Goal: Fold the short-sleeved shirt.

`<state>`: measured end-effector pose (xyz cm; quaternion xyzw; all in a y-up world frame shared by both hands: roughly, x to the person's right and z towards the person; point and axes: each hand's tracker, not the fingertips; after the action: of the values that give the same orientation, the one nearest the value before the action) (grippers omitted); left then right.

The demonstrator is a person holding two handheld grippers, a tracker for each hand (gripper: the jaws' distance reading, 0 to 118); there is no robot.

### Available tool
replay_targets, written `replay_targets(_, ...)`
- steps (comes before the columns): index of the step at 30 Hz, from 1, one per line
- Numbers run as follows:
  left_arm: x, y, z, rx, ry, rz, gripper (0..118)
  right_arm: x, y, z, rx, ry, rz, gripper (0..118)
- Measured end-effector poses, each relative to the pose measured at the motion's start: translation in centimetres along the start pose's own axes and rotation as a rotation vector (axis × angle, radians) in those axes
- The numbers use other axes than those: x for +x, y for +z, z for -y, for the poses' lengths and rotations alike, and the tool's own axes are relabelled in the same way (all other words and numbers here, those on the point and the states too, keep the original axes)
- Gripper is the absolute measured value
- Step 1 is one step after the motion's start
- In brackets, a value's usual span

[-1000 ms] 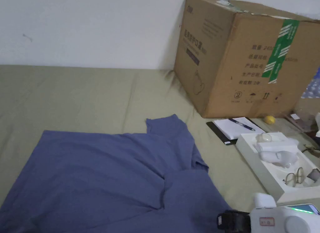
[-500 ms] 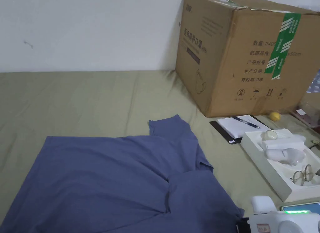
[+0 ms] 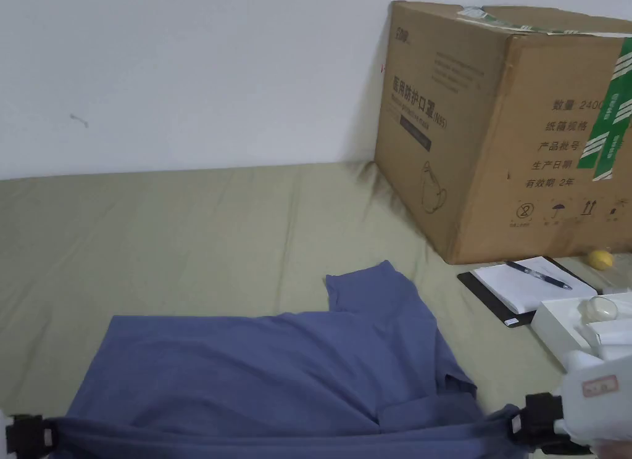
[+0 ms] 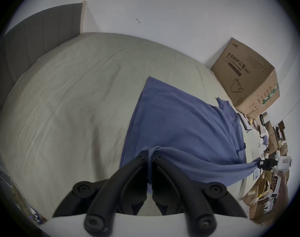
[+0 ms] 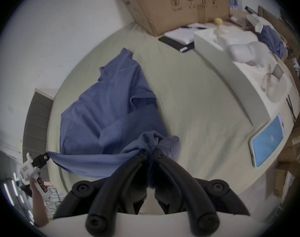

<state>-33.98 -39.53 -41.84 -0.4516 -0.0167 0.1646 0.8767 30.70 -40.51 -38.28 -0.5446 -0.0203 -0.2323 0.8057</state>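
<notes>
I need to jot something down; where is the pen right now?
In the head view the pen lies on the white notepad at right, just before the cardboard box.

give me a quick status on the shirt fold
Left gripper and right gripper both shut on the blue shirt, near edge lifted taut between them. Cardboard box beyond the shirt, apart from it.

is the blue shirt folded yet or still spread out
Mostly spread. The blue shirt lies flat on the bed, only its near edge lifted taut between the left hand-held gripper and right hand-held gripper.
</notes>
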Motion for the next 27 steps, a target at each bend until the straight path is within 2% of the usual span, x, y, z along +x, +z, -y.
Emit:
replay_targets(4, 0.5, -6.0, -3.3, -0.045, 0.012, -0.028, 3, -0.6, -5.2, -3.8, -0.069, -0.046, 0.11, 6)
replay_targets(7, 0.8, -8.6, -4.2, -0.039, 0.007, -0.052, 3, -0.4, -8.1, -5.2, -0.088, -0.109, 0.105, 6)
replay_targets(8, 0.9, -9.4, -4.4, -0.033, -0.004, -0.06, 9, -0.4, -8.9, -5.4, -0.094, -0.124, 0.108, 8)
replay_targets(9, 0.8, -10.0, -4.4, -0.033, -0.01, -0.064, 35, -0.4, -9.4, -5.4, -0.09, -0.133, 0.1, 20)
replay_targets(10, 0.6, -10.5, -4.3, -0.022, -0.008, -0.079, 66, -0.6, -9.6, -5.4, -0.067, -0.122, 0.107, 30)
replay_targets(11, 0.2, -10.8, -4.3, -0.019, 0.001, -0.093, 96, -0.7, -9.4, -5.4, -0.02, -0.101, 0.11, 48)
replay_targets(12, -0.2, -10.9, -4.1, -0.014, 0.022, -0.097, 117, -0.8, -9.0, -5.3, 0.03, -0.095, 0.093, 89)
replay_targets(13, -0.6, -10.5, -3.9, 0.013, 0.047, -0.115, 118, -0.9, -8.7, -5.0, 0.095, -0.097, 0.061, 112)
replay_targets(14, -0.6, -9.6, -3.8, 0.07, 0.058, -0.116, 118, -1.0, -8.2, -4.7, 0.132, -0.097, 0.074, 117)
replay_targets(15, -0.8, -8.7, -3.5, 0.124, 0.06, -0.097, 118, -1.2, -7.0, -4.1, 0.192, -0.087, 0.087, 110)
replay_targets(16, -0.9, -7.6, -3.1, 0.161, 0.064, -0.067, 118, -1.5, -6.0, -3.6, 0.275, -0.071, 0.054, 108)
replay_targets(20, -0.4, -2.0, -0.8, 0.228, 0.029, 0.025, 115, -3.5, -1.3, -0.2, 0.42, 0.034, 0.005, 111)
replay_targets(21, -0.1, -0.1, 0.2, 0.229, 0.006, 0.059, 105, -3.7, 0.0, 1.0, 0.471, 0.055, -0.042, 110)
replay_targets(22, 0.5, 1.8, 1.2, 0.256, -0.022, 0.083, 83, -4.2, 1.6, 2.6, 0.514, 0.076, -0.119, 105)
replay_targets(23, 0.9, 3.5, 2.4, 0.29, -0.052, 0.092, 65, -4.8, 2.9, 4.0, 0.546, 0.088, -0.157, 98)
replay_targets(24, 1.6, 5.4, 4.0, 0.338, -0.093, 0.076, 54, -5.6, 4.3, 5.7, 0.572, 0.111, -0.185, 93)
replay_targets(25, 2.2, 6.8, 5.3, 0.362, -0.126, 0.041, 54, -5.9, 5.2, 7.1, 0.617, 0.132, -0.213, 93)
replay_targets(26, 2.9, 8.1, 6.8, 0.395, -0.158, 0.001, 23, -6.6, 6.2, 8.6, 0.652, 0.17, -0.229, 66)
replay_targets(27, 3.3, 9.4, 8.2, 0.414, -0.18, -0.007, 4, -7.5, 7.0, 10.0, 0.666, 0.202, -0.211, 21)
